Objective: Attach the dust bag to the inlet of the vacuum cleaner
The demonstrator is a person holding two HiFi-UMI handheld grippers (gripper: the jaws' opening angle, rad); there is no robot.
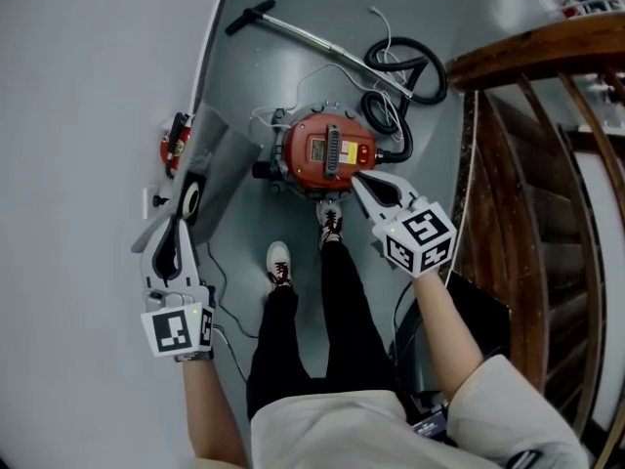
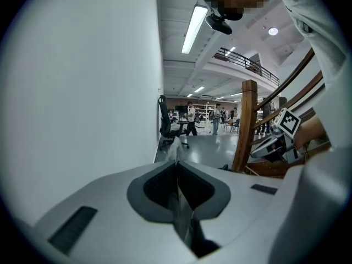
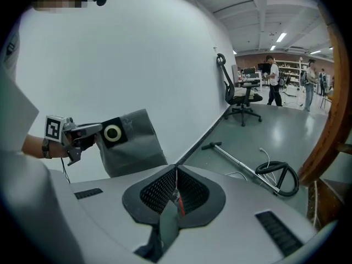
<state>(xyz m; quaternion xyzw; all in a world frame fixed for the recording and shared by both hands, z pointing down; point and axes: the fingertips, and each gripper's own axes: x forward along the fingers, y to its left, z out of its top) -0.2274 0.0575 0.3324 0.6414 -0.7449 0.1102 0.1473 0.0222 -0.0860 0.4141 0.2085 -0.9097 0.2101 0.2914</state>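
Left gripper [image 1: 182, 221] pinches the dust bag [image 1: 220, 159] in its jaws; right gripper [image 1: 357, 178], jaws together, overlaps vacuum cleaner [image 1: 327, 149].

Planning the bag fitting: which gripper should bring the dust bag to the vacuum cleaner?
Left. The left gripper is shut on the collar of the dust bag; the right gripper, shut and empty, hovers by the vacuum cleaner.

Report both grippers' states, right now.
Left gripper: jaws closed on the dust bag.
Right gripper: jaws closed, holding nothing.
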